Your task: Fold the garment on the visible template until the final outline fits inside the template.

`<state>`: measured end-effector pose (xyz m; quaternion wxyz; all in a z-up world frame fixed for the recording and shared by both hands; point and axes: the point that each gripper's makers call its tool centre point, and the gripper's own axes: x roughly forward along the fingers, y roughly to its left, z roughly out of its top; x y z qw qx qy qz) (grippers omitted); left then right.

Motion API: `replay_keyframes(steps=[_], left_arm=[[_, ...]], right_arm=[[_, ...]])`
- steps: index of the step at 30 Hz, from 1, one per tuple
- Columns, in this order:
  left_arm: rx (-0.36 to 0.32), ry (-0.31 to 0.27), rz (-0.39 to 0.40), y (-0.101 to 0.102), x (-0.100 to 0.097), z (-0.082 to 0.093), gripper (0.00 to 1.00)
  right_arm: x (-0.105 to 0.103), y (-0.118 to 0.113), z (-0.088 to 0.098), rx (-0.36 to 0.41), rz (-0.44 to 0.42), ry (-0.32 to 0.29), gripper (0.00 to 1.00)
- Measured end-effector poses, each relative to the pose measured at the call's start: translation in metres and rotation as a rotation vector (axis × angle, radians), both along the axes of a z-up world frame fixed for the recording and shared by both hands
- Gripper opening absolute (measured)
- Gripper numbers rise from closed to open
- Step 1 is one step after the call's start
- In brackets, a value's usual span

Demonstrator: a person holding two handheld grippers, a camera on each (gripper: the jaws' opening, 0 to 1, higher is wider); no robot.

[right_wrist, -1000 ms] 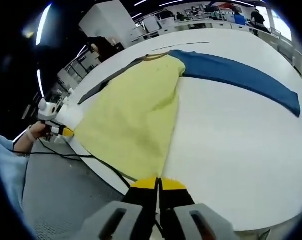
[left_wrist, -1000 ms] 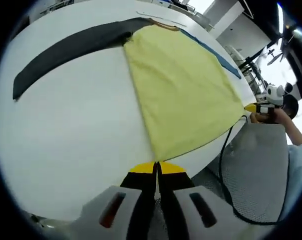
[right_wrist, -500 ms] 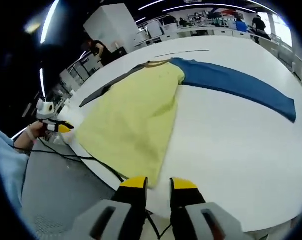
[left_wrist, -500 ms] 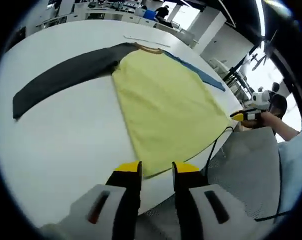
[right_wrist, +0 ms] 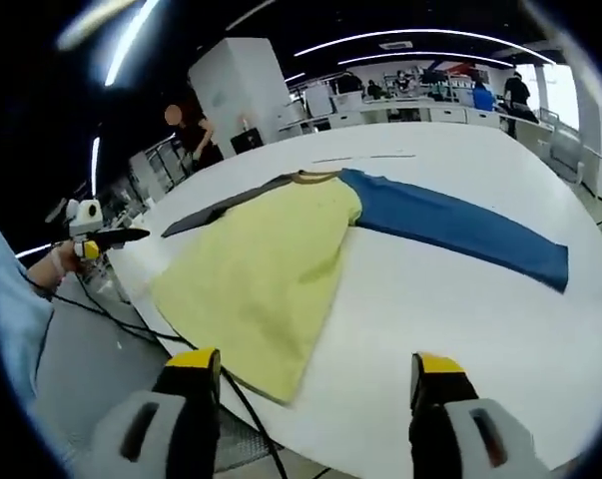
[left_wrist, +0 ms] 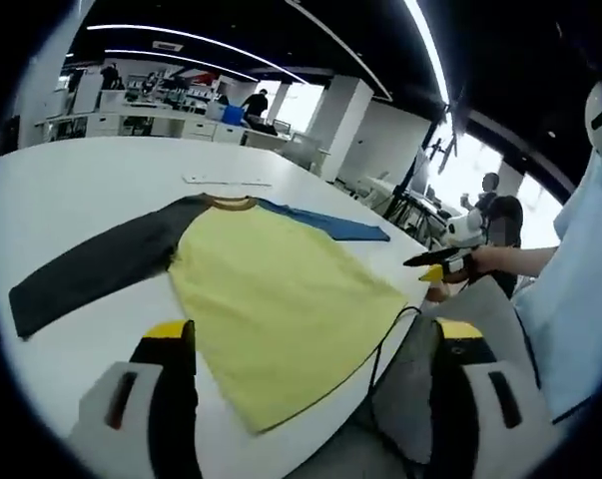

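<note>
The left tool (left_wrist: 305,344) and right tool (right_wrist: 306,369) are both wide open, holding nothing. The yellow shirt with one dark grey and one blue sleeve (left_wrist: 276,294) lies flat on the white desk (right_wrist: 460,299), unfolded. Next, I think, grab a sleeve and fold it over the yellow middle.

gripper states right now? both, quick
Left gripper: open, jaws wide apart, holding nothing, above the shirt hem.
Right gripper: open, jaws wide apart, holding nothing, off the shirt.

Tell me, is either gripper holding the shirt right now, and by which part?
Nothing is held. The left gripper and the right gripper both stand wide open above the table edge, and the shirt lies flat on the white table, untouched.
</note>
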<state>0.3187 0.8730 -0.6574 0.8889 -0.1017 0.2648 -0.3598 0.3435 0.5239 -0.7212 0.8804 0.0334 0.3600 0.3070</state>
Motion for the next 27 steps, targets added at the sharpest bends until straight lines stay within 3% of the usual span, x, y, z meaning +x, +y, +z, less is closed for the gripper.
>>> replay_keyframes(steps=[2,14,18,27], left_arm=[[0.022,-0.010,0.029,0.008,0.004,-0.001,0.99],[0.077,-0.018,0.122,0.034,0.016,-0.004,0.99],[0.104,-0.018,0.143,0.041,0.017,-0.010,0.99],[0.161,-0.017,0.148,0.049,0.017,-0.014,0.99]], right_arm=[[0.002,-0.002,0.004,-0.013,-0.008,-0.010,1.00],[0.028,-0.032,0.009,-0.072,-0.077,-0.047,1.00],[0.047,-0.060,0.002,-0.076,-0.174,-0.027,1.00],[0.091,-0.112,0.023,-0.090,-0.286,-0.064,0.95]])
